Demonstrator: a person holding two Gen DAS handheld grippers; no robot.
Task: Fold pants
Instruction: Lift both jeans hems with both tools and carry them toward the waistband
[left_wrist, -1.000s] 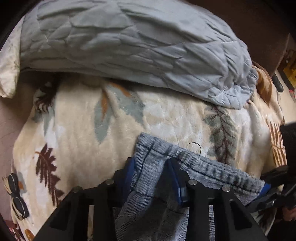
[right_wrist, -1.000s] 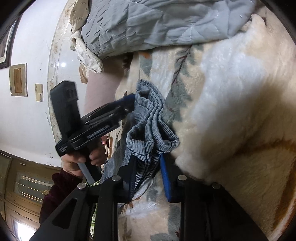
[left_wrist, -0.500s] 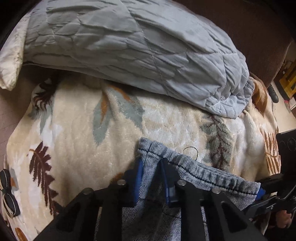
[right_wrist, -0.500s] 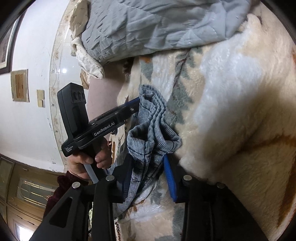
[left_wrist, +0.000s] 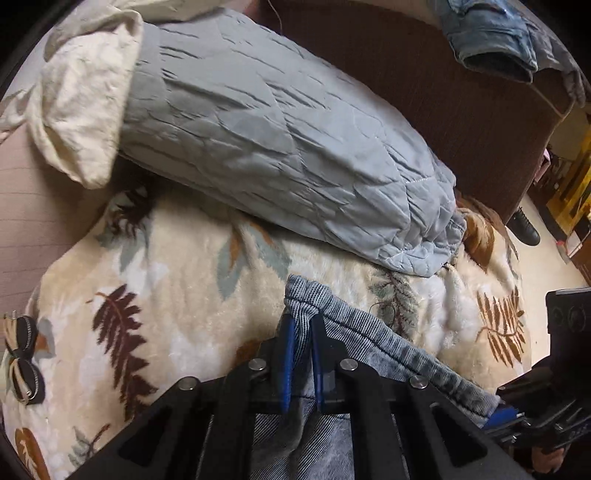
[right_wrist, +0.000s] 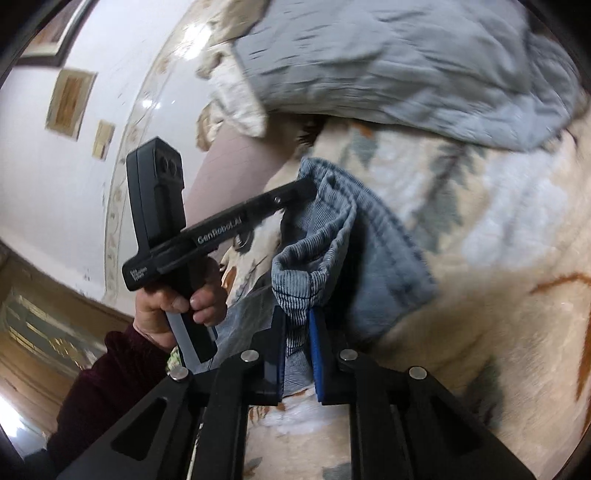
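Grey-blue corduroy pants (left_wrist: 373, 332) lie on a cream leaf-print blanket (left_wrist: 177, 295), their waistband stretched between both grippers. My left gripper (left_wrist: 302, 321) is shut on one corner of the waistband, lifted off the blanket. My right gripper (right_wrist: 297, 314) is shut on the other corner of the pants (right_wrist: 325, 258), which hang bunched above its blue pads. The left gripper (right_wrist: 306, 186) shows in the right wrist view, held by a hand (right_wrist: 173, 302) in a dark red sleeve. The right gripper's blue tip (left_wrist: 498, 415) shows at the lower right of the left wrist view.
A grey quilted cover (left_wrist: 280, 136) lies across the far side of the blanket, with a cream pillow (left_wrist: 77, 110) at its left end. A brown headboard (left_wrist: 443, 92) carries draped jeans (left_wrist: 487, 33). A black shoe (left_wrist: 524, 229) stands on the floor. A white wall (right_wrist: 55, 192) is at left.
Both pairs of jaws have closed onto the waistband corners. Both grippers have risen, lifting the waistband off the blanket and pulling it taut between them.
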